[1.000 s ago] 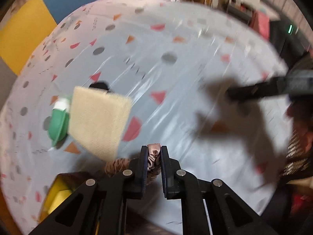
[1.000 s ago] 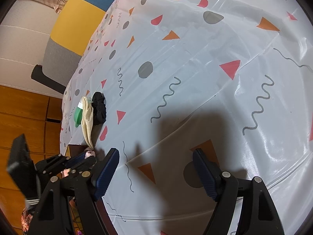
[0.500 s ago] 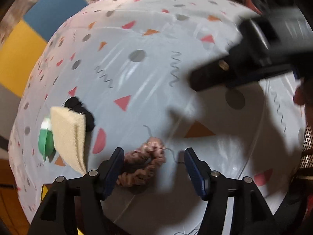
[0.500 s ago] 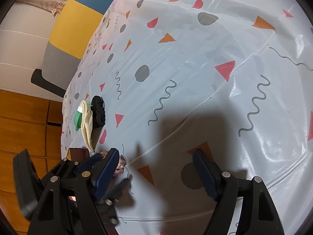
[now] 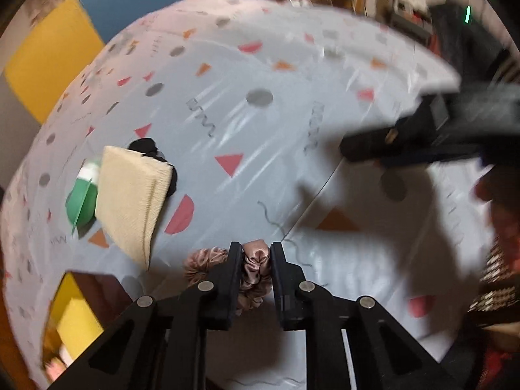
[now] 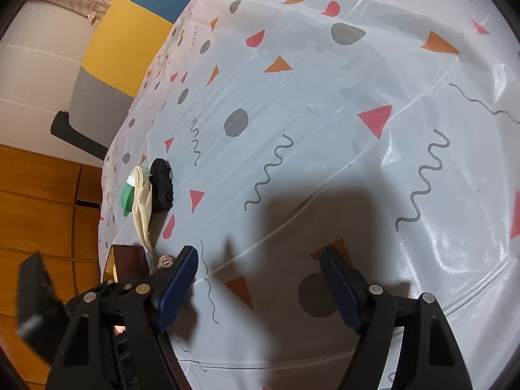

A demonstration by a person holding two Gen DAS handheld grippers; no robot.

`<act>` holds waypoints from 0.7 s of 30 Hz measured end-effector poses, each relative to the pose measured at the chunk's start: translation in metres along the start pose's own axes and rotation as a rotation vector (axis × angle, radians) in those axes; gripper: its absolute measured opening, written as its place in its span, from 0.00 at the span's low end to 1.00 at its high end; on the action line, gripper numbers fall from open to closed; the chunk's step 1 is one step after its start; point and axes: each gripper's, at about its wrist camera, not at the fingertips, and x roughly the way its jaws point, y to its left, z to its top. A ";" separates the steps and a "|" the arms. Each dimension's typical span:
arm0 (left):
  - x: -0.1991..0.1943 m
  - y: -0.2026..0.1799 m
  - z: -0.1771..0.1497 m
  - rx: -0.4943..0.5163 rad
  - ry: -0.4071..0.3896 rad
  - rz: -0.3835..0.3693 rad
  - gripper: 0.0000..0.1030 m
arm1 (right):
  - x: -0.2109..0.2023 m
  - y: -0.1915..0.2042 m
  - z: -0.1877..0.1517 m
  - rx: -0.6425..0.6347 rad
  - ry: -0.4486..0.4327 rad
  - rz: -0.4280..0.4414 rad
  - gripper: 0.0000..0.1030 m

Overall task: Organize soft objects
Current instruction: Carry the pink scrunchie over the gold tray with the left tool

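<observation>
My left gripper [image 5: 255, 253] is shut on a pink satin scrunchie [image 5: 256, 260] at the near edge of the patterned table [image 5: 292, 130]; part of it [image 6: 165, 261] shows in the right wrist view. A beige folded cloth [image 5: 130, 195] lies to the left, over a black scrunchie [image 5: 146, 146] and beside a green and white soft object [image 5: 81, 201]. They also show in the right wrist view: cloth [image 6: 141, 208], black scrunchie [image 6: 162, 188], green object [image 6: 126, 198]. My right gripper [image 6: 260, 279] is open and empty over the tablecloth.
A box with yellow sides [image 5: 74, 312] sits at the table's near left edge, also in the right wrist view [image 6: 125, 261]. A yellow, grey and blue seat [image 6: 107, 65] stands beyond the far edge. Wooden floor [image 6: 39, 211] lies to the left.
My left gripper was shut on the pink scrunchie, opened with the scrunchie lying on the table, and has closed on it again. The right gripper has stayed open and hardly moved.
</observation>
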 end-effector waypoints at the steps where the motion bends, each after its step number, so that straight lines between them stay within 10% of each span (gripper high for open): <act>1: -0.009 0.003 -0.002 -0.025 -0.026 -0.017 0.16 | 0.000 0.000 0.000 -0.004 -0.001 -0.002 0.76; 21: -0.142 0.052 -0.102 -0.358 -0.349 -0.151 0.16 | -0.002 0.052 -0.022 -0.312 -0.090 -0.041 0.76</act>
